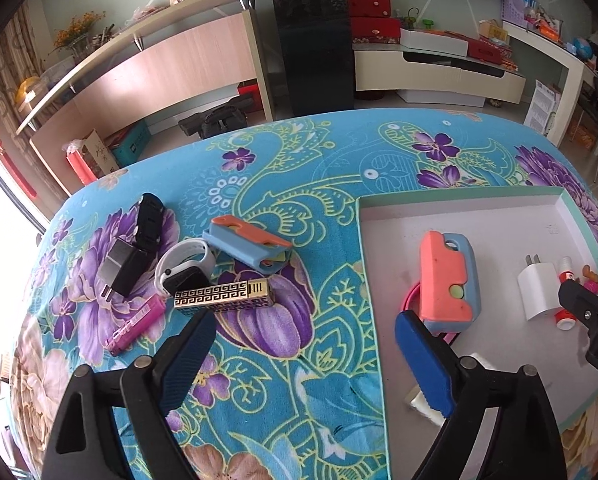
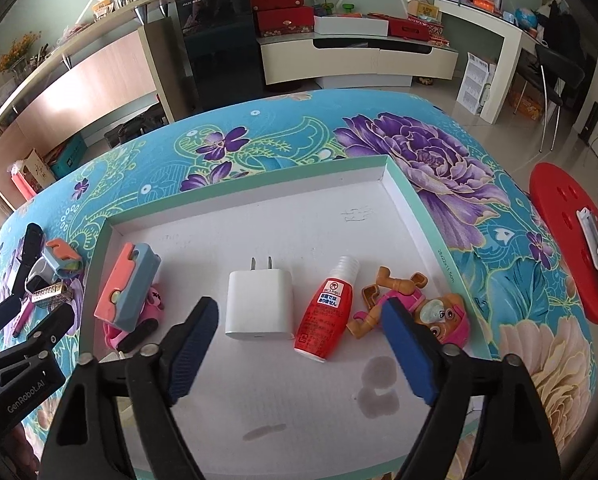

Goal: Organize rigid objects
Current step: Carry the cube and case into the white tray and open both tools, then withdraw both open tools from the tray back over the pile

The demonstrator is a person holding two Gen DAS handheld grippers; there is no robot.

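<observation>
Apparently empty, left claw [image 1: 303,344] apart astride tray [image 1: 365,264] edge, right claw [image 2: 299,320] apart above charger [image 2: 257,306].

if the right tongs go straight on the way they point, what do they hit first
Probably the white charger or the red bottle beside it: both lie in the tray just ahead between the open right tongs. Depth is unclear.

the right gripper [image 2: 299,316] hangs over the white box tray [image 2: 243,192] with its jaws wide apart, gripping nothing. between them lie the white charger [image 2: 257,304] and the red bottle [image 2: 325,312]. the toy dog [image 2: 427,304] lies just beside the bottle.
</observation>
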